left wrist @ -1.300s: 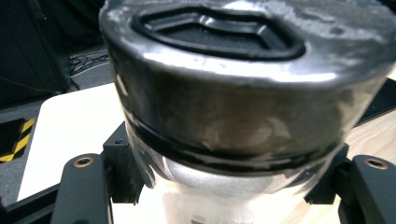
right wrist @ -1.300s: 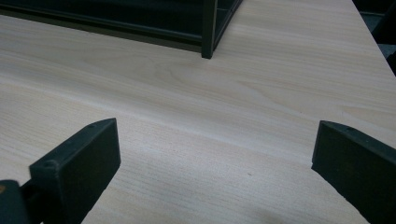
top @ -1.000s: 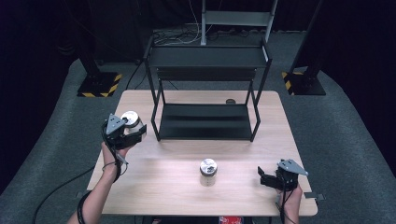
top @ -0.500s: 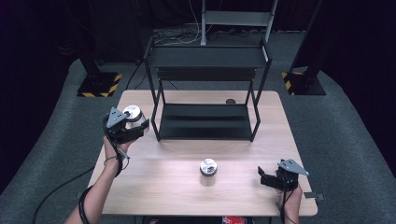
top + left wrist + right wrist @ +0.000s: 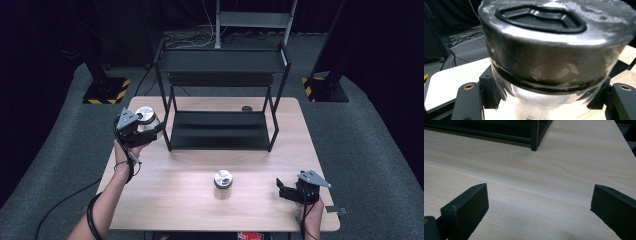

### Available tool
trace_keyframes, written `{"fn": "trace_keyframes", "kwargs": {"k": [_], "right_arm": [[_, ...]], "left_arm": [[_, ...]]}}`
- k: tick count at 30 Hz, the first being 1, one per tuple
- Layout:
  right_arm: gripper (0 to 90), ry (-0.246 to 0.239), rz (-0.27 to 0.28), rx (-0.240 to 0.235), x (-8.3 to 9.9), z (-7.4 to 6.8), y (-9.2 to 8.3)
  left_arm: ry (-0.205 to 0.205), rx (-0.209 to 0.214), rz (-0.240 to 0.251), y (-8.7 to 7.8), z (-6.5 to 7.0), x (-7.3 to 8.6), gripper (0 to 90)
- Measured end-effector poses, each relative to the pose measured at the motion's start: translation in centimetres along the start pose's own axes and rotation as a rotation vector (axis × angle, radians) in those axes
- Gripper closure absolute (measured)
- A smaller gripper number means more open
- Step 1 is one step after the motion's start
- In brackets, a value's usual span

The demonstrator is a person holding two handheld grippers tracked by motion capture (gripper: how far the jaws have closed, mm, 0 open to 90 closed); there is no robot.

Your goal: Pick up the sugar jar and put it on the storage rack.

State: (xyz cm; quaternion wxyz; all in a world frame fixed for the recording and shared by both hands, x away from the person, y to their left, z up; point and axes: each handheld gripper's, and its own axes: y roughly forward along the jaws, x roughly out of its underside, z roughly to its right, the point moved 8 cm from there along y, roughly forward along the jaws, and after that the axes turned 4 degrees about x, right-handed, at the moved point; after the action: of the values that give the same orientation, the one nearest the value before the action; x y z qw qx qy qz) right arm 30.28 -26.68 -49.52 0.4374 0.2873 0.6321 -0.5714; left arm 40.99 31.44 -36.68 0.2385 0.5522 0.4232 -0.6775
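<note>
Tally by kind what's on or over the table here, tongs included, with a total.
Silver-lidded jars: 2, one standing on the table, one gripped in the left tongs
Black shelf racks: 1
Small dark round items behind the rack: 1
Tongs: 2, the right tongs open
Total: 6

Materials and finishes. The held jar (image 5: pixel 554 62) has a clear, glossy body, smeared and reflective, closed by a silvery metallic-looking lid with a matt black inset. A second jar (image 5: pixel 223 184) carries the same shiny lid. The table (image 5: pixel 564 170) is pale wood-grain, smooth and matt. The shelf rack (image 5: pixel 220 95) appears as black matt metal. The floor (image 5: pixel 370 125) is covered in grey, rough carpet.
</note>
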Motion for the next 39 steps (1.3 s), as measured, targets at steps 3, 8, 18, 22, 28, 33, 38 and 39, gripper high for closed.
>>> {"fn": "trace_keyframes", "kwargs": {"k": [3, 8, 18, 22, 28, 33, 38, 39], "right_arm": [[0.5, -0.001, 0.001, 0.002, 0.0, 0.0, 0.0], [0.6, 0.003, 0.001, -0.001, 0.0, 0.0, 0.0], [0.6, 0.004, 0.001, 0.002, 0.0, 0.0, 0.0], [0.6, 0.005, -0.001, 0.001, 0.0, 0.0, 0.0], [0.6, 0.006, -0.004, 0.003, 0.0, 0.0, 0.0], [0.6, 0.007, -0.004, 0.003, 0.0, 0.0, 0.0], [0.6, 0.01, -0.004, 0.003, 0.0, 0.1, 0.0], [0.7, 0.012, -0.004, 0.005, 0.0, 0.1, 0.0]], "left_arm": [[-0.007, 0.003, 0.004, 0.1, 0.0, -0.4, 30.5], [-0.004, 0.003, 0.01, 0.2, 0.0, -1.0, 30.5], [0.015, 0.009, 0.015, 0.4, 0.4, -2.5, 30.4], [0.024, 0.011, 0.017, 0.5, 0.5, -3.0, 30.4], [0.039, 0.013, 0.014, 0.7, 0.7, -4.0, 30.5], [0.044, 0.012, 0.014, 0.9, 0.9, -4.7, 30.5], [0.054, 0.014, 0.01, 1.1, 1.1, -5.3, 30.5], [0.056, 0.016, 0.008, 1.2, 1.1, -5.4, 30.5]]}}
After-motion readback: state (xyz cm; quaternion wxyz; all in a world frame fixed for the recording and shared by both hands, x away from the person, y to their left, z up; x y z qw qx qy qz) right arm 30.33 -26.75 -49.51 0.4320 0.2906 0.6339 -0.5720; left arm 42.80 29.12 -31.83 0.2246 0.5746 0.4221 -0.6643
